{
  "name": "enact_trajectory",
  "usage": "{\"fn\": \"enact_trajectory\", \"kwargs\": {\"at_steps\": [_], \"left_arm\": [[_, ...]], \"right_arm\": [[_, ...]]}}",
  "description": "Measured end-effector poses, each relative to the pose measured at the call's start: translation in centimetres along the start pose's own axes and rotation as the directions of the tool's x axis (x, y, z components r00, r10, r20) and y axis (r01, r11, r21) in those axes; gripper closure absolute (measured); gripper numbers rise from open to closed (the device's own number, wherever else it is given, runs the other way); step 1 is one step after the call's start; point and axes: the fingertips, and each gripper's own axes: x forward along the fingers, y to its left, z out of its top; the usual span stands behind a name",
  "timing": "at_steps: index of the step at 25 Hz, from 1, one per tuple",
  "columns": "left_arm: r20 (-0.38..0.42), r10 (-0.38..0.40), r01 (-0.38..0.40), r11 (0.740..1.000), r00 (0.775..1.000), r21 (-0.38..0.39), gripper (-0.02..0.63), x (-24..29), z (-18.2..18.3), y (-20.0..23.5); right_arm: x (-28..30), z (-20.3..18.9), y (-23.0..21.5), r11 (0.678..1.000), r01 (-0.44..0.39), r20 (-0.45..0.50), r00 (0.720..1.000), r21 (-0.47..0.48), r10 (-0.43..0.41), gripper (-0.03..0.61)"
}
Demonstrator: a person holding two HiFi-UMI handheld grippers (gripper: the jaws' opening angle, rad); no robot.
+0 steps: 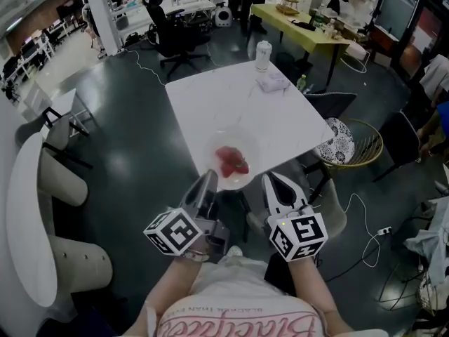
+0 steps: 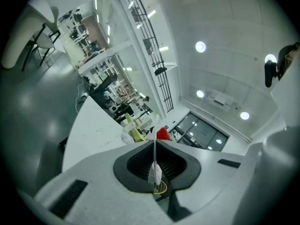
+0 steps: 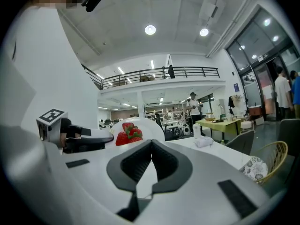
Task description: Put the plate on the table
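I find the left gripper (image 1: 206, 177) clamped on the near rim of the plate (image 1: 242, 139); the plate, bearing strawberries (image 1: 231, 160), is at the white table's (image 1: 210, 97) near edge; the right gripper (image 1: 271, 180), jaws together and empty, lies just beside it.

Indoor, artificial light. Head view is dim and grey, with a dark floor (image 1: 133, 111) showing a soft sheen. The white counter (image 1: 231, 104) is the brightest patch, nearly blown out, with only faint soft shadows. Light comes from round ceiling lamps (image 2: 200, 46), which flare in the left gripper view; one more (image 3: 150, 30) glows in the right gripper view. Both gripper views have heavy fisheye, black vignetted corners and bent lines at the edges. The far background is small but fairly sharp.
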Motion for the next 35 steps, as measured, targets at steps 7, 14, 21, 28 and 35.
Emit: {"fn": "enact_trajectory", "kwargs": {"at_steps": [7, 14, 21, 28, 35], "left_arm": [[-0.009, 0.028, -0.028, 0.999, 1.0, -0.02, 0.6, 4.5, 0.4, 2.2], [-0.046, 0.044, -0.047, 0.997, 0.998, -0.06, 0.6, 9.1, 0.6, 4.5], [-0.154, 0.067, -0.079, 0.994, 0.986, -0.076, 0.6, 15.3, 0.1, 9.2], [-0.29, 0.137, -0.162, 0.985, 0.947, -0.063, 0.6, 20.8, -1.7, 15.9], [-0.417, 0.176, -0.201, 0.979, 0.892, -0.018, 0.6, 26.3, -4.2, 21.5]], "right_arm": [[4.3, -0.2, -3.1, 1.0, -0.01, -0.016, 1.0, 0.003, 0.01, 0.575], [7.9, -1.2, -5.8, 1.0, 0.0, -0.053, 0.999, 0.021, 0.001, 0.575], [13.3, -3.0, -9.7, 0.997, 0.056, -0.103, 0.993, 0.053, -0.05, 0.575], [18.6, -6.8, -12.3, 0.994, 0.086, -0.2, 0.977, 0.072, -0.07, 0.575], [22.8, -10.0, -15.0, 0.99, 0.123, -0.267, 0.959, 0.075, -0.099, 0.575]]}}
